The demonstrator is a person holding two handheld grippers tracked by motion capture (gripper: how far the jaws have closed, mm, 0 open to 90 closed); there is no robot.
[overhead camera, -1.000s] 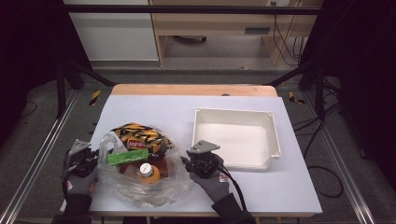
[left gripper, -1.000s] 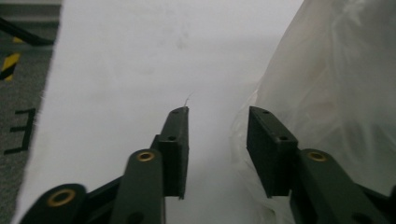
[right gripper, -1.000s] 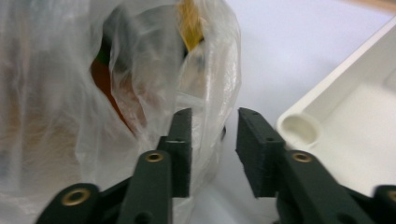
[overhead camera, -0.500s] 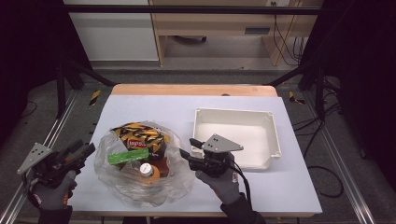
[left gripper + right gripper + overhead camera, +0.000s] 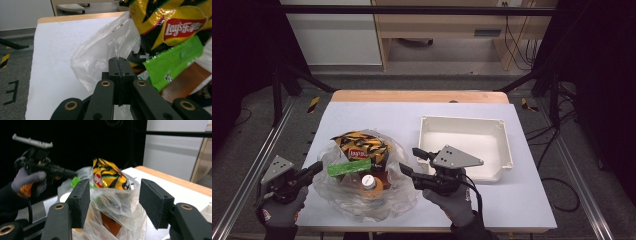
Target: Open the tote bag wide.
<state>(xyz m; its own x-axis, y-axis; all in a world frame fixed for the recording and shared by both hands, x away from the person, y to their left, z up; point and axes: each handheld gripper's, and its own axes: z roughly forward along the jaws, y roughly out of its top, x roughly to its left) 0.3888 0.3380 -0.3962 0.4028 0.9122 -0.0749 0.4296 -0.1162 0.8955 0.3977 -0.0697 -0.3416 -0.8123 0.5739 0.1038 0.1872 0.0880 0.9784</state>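
So we've got the clear plastic bag (image 5: 362, 195) sitting on the white table (image 5: 522, 200) just left of the white tray (image 5: 507, 145), with a Lay's chip bag (image 5: 359, 147), a green packet (image 5: 348, 167) and an orange-capped bottle (image 5: 369, 182) inside. Our left gripper (image 5: 316, 167) just snapped its jaws pressed together at the bag's left edge — whether a bit of film is caught between them we can't tell. Our right gripper (image 5: 411, 161) has been opening — jaws spread wide, hovering at the bag's right side with nothing pinched.
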